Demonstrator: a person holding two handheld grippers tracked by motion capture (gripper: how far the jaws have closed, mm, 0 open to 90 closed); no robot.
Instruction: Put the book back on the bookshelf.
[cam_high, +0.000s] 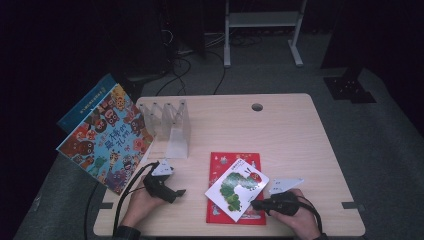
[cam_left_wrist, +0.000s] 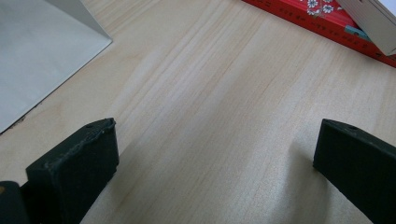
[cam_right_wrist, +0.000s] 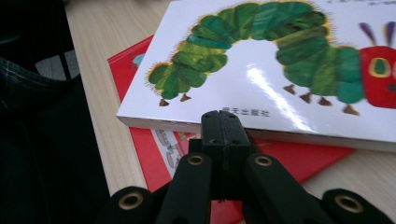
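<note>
Lying stacked — two books (cam_high: 235, 187), one table (cam_high: 290, 135)

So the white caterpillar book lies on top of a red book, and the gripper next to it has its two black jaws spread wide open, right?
Not quite. The right gripper has its jaws shut tight together, their tips at the edge of the caterpillar book, as the right gripper view shows. The rest holds: that white book does lie on the red book.

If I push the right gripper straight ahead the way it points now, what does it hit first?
The right gripper, jaws shut, points at the near edge of the white caterpillar book lying on the red book. It would likely meet that white book's edge first; whether it already touches is unclear.
</note>
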